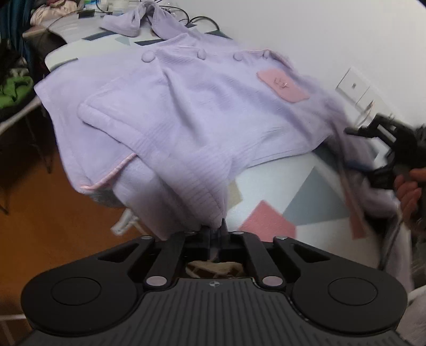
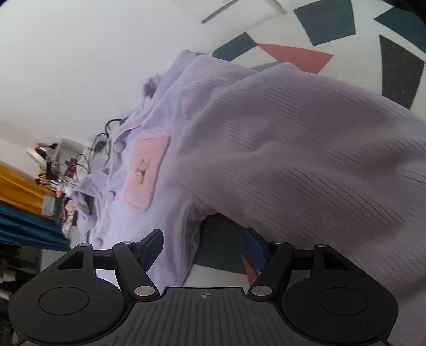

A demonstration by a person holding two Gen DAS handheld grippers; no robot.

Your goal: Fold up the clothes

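Note:
A lilac fleece pyjama top point(image 1: 202, 106) with round covered buttons and a pink chest pocket point(image 1: 282, 85) lies on a table with a geometric-print cover point(image 1: 306, 191). My left gripper point(image 1: 216, 231) is shut on a ribbed fold of the top's near edge. My right gripper point(image 2: 203, 251) is open, its jaws wide apart, with a hanging fold of the top point(image 2: 293, 149) between and over them. The pocket point(image 2: 145, 173) shows in the right wrist view too. The right gripper also appears at the right edge of the left wrist view point(image 1: 383, 149), held by a hand.
The table's left edge point(image 1: 53, 53) drops to an orange-brown floor. Cables and clutter point(image 1: 106, 10) lie at the table's far end. A white wall with a socket plate point(image 1: 352, 86) runs along the right. A green cloth point(image 1: 13, 87) lies at far left.

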